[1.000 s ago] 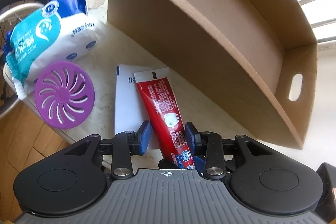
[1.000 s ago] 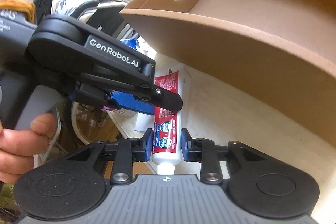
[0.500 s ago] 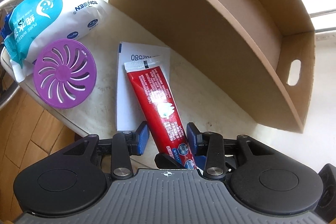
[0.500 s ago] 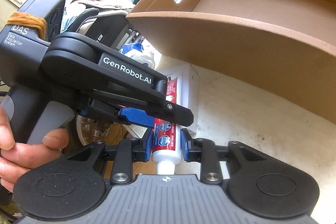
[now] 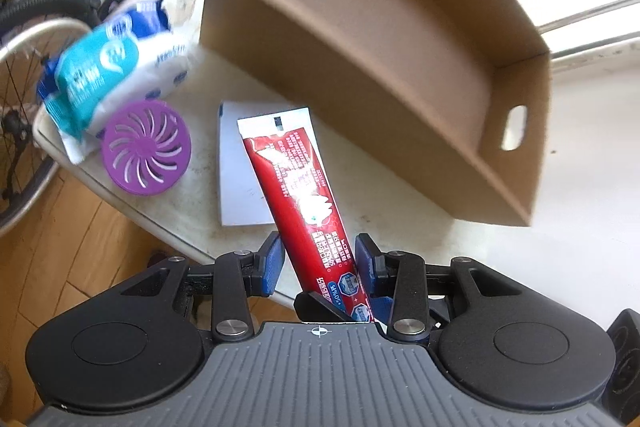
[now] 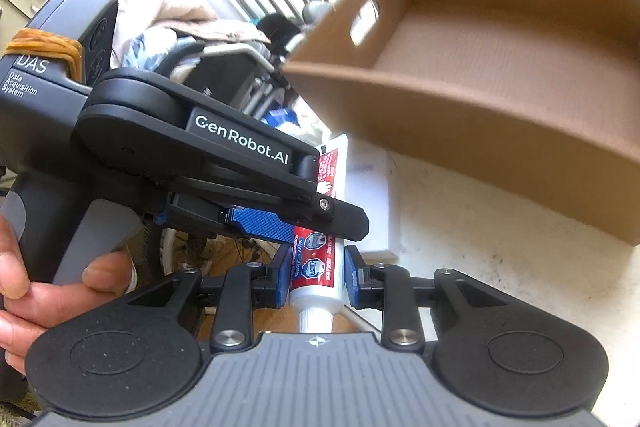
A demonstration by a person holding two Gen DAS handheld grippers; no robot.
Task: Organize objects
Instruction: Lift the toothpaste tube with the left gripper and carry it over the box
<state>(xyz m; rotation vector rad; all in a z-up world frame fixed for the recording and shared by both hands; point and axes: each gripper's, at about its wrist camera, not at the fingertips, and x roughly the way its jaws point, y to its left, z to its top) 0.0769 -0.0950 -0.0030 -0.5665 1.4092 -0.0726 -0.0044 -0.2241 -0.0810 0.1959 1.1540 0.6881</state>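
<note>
Red toothpaste tube (image 5: 298, 183) with white crimp; purple swirl-slotted disc (image 5: 146, 148); blurred, seemingly teal-and-white wipes pack (image 5: 108, 67).

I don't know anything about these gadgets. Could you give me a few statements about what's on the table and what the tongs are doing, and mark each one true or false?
1. Nothing shows inside the cardboard box. True.
2. The purple disc lies inside the box. False: it lies on the table, next to the wipes pack.
3. The right tongs are closed on the toothpaste tube near its cap end. True.
4. The toothpaste tube is green. False: it is red with white ends.
5. The box has no handle holes. False: a cut-out handle shows in its end wall.
</note>
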